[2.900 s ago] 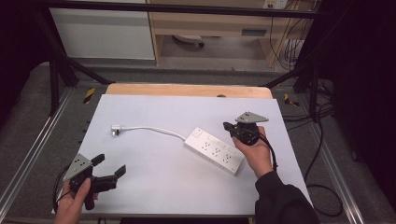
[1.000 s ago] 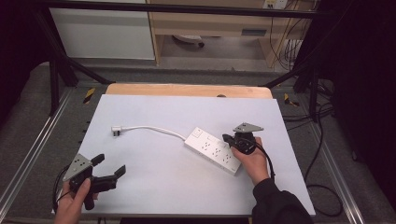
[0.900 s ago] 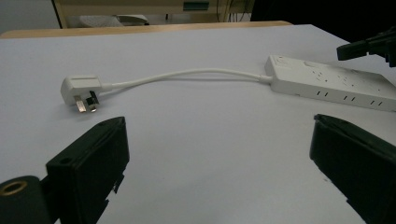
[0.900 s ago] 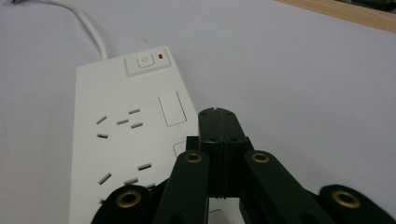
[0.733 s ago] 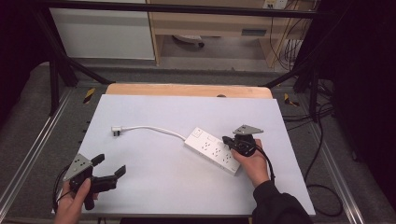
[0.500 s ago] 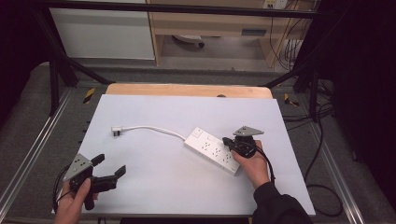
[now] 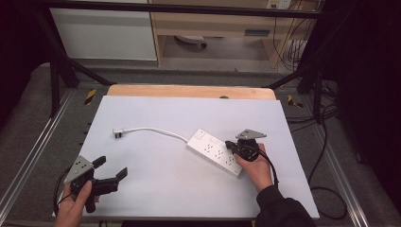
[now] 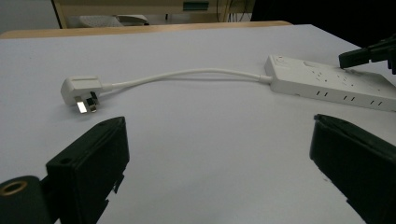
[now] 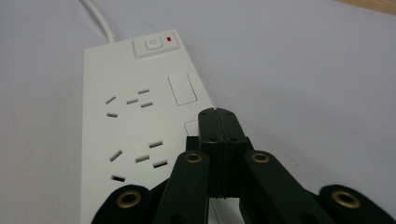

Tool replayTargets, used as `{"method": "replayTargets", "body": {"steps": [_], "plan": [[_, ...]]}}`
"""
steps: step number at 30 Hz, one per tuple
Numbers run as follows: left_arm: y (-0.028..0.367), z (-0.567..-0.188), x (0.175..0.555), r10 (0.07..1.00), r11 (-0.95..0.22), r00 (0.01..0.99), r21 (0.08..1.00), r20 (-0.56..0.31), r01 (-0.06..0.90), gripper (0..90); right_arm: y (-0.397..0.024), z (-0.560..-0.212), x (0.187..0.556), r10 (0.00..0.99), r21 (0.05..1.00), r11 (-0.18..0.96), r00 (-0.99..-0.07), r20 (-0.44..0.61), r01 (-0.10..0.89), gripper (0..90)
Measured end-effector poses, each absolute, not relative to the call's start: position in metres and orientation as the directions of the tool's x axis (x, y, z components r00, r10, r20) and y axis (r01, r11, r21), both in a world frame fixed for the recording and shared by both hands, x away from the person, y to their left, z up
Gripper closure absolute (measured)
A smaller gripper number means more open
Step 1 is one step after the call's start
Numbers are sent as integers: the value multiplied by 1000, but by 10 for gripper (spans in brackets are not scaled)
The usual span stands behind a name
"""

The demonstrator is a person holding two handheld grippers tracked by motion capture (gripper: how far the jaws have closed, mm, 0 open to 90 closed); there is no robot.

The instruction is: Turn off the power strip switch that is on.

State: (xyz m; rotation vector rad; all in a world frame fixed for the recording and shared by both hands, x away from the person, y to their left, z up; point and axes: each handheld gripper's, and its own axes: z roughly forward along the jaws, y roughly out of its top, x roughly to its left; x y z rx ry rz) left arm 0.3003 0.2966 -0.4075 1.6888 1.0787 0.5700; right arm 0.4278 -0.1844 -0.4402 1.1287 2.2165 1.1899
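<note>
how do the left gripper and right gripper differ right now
The left gripper has its fingers spread wide with nothing between them; the right gripper has its fingers pressed together, empty. The left gripper sits near the table's front left corner, apart from the power strip; the right gripper's tip is over the strip's top. Both are black and hand-held.

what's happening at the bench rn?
A person works a white power strip lying on the white table, its cord running left to a loose plug. The right tool is shut, its tip poised over the strip's top face near the small rectangular panels; whether it touches is unclear. The left tool is open near the table's front left corner, aimed toward the plug, holding nothing.
</note>
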Motion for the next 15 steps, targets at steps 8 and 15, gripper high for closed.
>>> {"method": "replayTargets", "body": {"steps": [8,15], "plan": [[297,-407,300,863,-92,490,918,-120,386,47,-185,-441,427,794,824,319,-607,37,468,900],[297,-407,300,864,-91,489,917,-121,388,47,-185,-442,426,796,825,314,-604,42,470,900]]}}
